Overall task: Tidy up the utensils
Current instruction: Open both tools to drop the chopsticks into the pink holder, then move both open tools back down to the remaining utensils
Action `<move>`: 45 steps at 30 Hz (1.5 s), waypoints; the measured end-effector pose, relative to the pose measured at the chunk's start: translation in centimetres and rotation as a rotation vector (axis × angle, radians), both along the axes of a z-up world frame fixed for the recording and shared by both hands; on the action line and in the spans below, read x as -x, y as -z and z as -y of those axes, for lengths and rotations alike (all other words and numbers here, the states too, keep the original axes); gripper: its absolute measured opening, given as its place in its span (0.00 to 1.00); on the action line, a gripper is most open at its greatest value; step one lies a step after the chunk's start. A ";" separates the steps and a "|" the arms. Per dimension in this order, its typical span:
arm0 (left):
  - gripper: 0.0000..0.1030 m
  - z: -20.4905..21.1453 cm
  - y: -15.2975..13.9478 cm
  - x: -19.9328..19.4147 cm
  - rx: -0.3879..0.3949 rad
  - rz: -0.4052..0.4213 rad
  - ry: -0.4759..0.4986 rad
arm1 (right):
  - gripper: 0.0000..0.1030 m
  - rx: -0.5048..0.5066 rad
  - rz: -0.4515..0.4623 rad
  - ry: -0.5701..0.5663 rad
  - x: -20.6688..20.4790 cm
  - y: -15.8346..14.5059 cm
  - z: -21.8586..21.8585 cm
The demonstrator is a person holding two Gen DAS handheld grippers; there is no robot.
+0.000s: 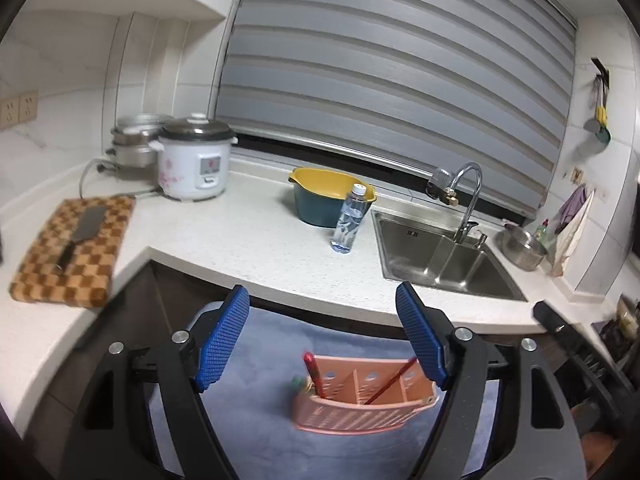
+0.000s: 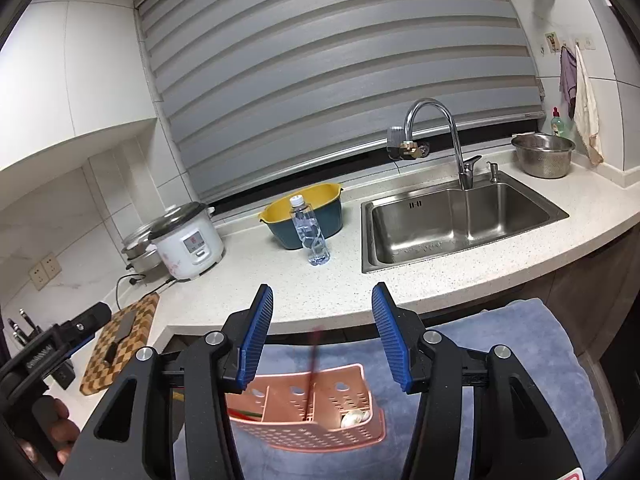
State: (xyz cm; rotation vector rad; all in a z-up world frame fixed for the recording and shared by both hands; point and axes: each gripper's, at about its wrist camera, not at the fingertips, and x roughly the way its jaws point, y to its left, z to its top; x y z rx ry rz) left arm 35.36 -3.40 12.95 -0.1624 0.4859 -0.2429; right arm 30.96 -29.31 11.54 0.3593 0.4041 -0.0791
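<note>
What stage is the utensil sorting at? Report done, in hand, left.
Done: the pink perforated plastic utensil caddy on the blue-grey cloth mat already holds red chopsticks, a red-handled utensil and something white.
In hand: nothing; left gripper and right gripper have open, empty jaws.
Left: no loose utensils in view.

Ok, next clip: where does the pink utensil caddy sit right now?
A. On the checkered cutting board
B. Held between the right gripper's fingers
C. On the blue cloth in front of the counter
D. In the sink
C: the pink utensil caddy rests on the blue cloth below the counter edge, and both the left gripper and the right gripper are open and hold nothing.
</note>
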 end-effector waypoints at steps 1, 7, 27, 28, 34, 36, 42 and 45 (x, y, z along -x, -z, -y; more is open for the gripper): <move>0.70 -0.1 -0.2 0.7 -0.016 0.009 -0.001 | 0.49 0.007 0.004 -0.006 0.8 -0.3 -0.2; 0.70 -0.7 -0.3 4.9 -0.087 0.019 0.007 | 0.50 0.022 -0.011 -0.038 5.4 -0.1 -1.2; 0.71 -2.4 14.8 19.8 -0.227 -0.283 0.112 | 0.50 0.151 -0.367 -0.067 22.9 14.0 -4.7; 0.71 -2.4 15.7 20.4 -0.240 -0.300 0.115 | 0.50 0.153 -0.393 -0.072 23.6 15.1 -4.9; 0.71 -2.5 19.6 23.2 -0.251 -0.402 0.131 | 0.50 0.149 -0.484 -0.108 26.1 19.2 -6.6; 0.71 -2.6 20.7 24.0 -0.264 -0.420 0.137 | 0.50 0.140 -0.497 -0.122 26.5 20.0 -6.8; 0.70 -2.7 23.1 25.3 -0.269 -0.461 0.145 | 0.48 0.155 -0.532 -0.159 26.4 22.0 -8.4; 0.70 -2.4 23.8 25.6 -0.283 -0.473 0.161 | 0.44 0.151 -0.542 -0.172 26.2 22.6 -9.0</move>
